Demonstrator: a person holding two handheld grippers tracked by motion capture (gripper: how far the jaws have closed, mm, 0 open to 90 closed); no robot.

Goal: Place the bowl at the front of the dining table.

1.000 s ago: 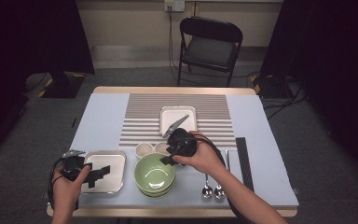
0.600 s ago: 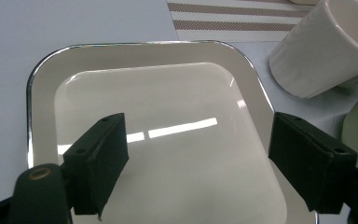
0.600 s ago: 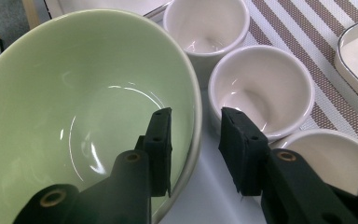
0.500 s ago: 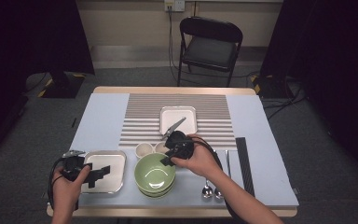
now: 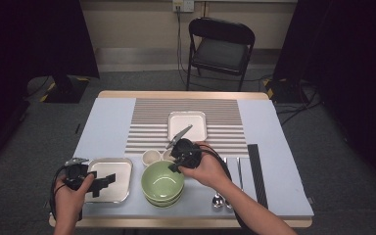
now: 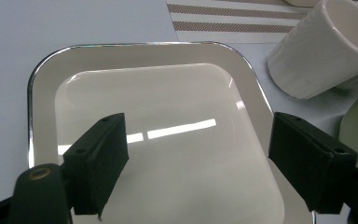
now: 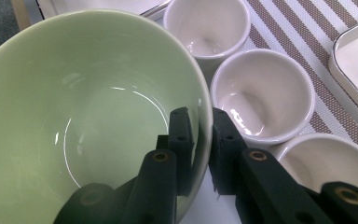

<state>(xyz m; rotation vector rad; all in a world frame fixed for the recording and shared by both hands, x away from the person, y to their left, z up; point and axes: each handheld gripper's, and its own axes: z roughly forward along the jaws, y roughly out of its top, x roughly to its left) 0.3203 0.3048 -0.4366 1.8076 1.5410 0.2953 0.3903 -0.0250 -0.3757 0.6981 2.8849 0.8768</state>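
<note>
Table count, dishes and cutlery

Two square trays: one metal-rimmed tray (image 5: 108, 178) near the left front edge, one white tray (image 5: 188, 125) on the striped mat (image 5: 142, 122). Green bowls (image 5: 162, 182): a stack at front centre, at least two by the rims seen from the high view, exact number unclear. Three small white cups (image 7: 262, 95) in the right gripper view, close together beside the bowls. Two spoons (image 5: 218, 200) lying side by side to the right of the bowls. One dark strip (image 5: 257, 171) along the right side. One folding chair (image 5: 219, 46) beyond the table. One mat.
</note>
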